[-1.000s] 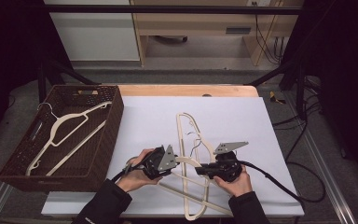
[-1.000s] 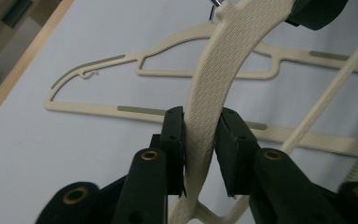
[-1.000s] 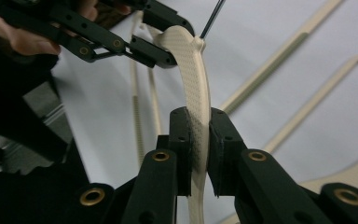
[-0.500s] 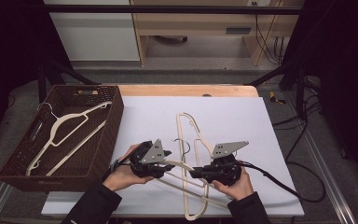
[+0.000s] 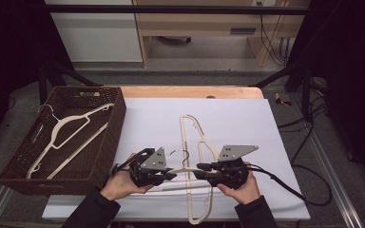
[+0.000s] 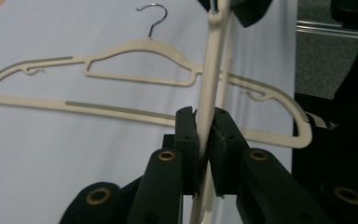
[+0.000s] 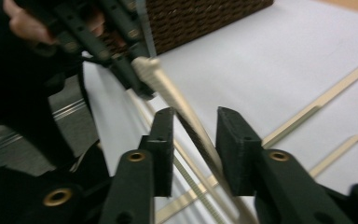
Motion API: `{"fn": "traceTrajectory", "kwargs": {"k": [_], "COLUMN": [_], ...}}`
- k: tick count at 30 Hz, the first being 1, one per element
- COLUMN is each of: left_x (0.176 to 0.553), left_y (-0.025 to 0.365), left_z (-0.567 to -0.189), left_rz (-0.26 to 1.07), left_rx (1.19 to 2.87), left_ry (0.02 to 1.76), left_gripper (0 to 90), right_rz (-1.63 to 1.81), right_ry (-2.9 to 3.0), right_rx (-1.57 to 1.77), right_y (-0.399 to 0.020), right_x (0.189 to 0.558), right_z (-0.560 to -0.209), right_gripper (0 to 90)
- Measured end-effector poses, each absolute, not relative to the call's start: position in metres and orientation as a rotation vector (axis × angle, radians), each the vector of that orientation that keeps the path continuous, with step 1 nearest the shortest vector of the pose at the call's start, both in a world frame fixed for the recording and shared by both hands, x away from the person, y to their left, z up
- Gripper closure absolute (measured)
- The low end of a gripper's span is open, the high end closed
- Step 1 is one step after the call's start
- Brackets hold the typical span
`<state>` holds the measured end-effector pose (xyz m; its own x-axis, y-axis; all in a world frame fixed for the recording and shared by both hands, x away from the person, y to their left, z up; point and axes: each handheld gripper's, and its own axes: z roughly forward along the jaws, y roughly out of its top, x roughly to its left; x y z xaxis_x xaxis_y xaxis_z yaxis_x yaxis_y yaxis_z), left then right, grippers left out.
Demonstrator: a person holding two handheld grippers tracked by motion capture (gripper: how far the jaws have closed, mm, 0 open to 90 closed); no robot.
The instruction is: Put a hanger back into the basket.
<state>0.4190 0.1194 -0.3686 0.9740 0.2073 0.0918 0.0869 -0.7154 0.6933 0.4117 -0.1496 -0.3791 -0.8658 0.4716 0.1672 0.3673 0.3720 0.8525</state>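
A cream hanger [image 5: 186,168] is held up over the white table cover [image 5: 247,118], near the front edge, between the 2 grippers. In the left gripper view, the left gripper [image 6: 206,140] is seen clenched on a thin arm of this hanger [image 6: 209,93], the pads pressed against it from both sides. In the right gripper view, the right gripper [image 7: 195,140] has its jaws set apart, having just been opening; the hanger's arm [image 7: 186,119] passes between them, close to one pad, and a gap is seen on the other side, so no grip is made there. In the high view, the left gripper [image 5: 168,175] and the right gripper [image 5: 200,167] face each other across the hanger's middle, each carried in a hand.

A 2nd cream hanger [image 5: 194,142] lies flat on the cover beneath the raised one, its length running away from the person. In the left gripper view its metal hook [image 6: 151,18] is seen pointing away across the cover.

A brown wicker basket [image 5: 109,137] stands at the left edge of the table, with a 3rd hanger [image 5: 66,130] lying inside it.
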Motion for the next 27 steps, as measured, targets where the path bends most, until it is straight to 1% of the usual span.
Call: {"fn": "traceTrajectory", "kwargs": {"k": [2,8,10,14,21,23,26,27], "left_x": [0.413,0.411,0.411,0.413,0.412,0.411,0.411,0.411], "left_y": [0.119,0.125,0.129,0.135,0.150,0.155,0.162,0.162], "left_z": [-0.367,-0.361,-0.360,-0.358,-0.346,-0.342,-0.336,-0.336], "left_rz": [0.216,0.244,0.269,0.274,0.294,0.299,0.317,0.317], "left_rx": [2.347,2.316,2.304,2.259,2.193,2.171,2.147,2.147], "left_ry": [0.226,0.316,0.359,0.422,0.466,0.479,0.492,0.492], "left_gripper": [85.9,86.0,86.0,86.1,86.1,86.1,86.1,86.0], "right_rz": [1.521,1.550,1.552,1.536,1.507,1.497,1.461,1.461], "right_ry": [2.476,2.365,2.326,2.257,2.170,2.152,2.120,2.120], "right_rx": [0.779,0.817,0.837,0.880,0.962,0.988,1.019,1.019], "right_y": [-0.152,-0.165,-0.172,-0.186,-0.206,-0.211,-0.216,-0.216], "right_x": [0.410,0.404,0.402,0.398,0.396,0.395,0.396,0.396], "right_z": [-0.377,-0.372,-0.373,-0.379,-0.387,-0.389,-0.392,-0.392], "right_gripper": [58.5,44.5,40.5,32.1,20.1,19.5,14.2,14.2]}}
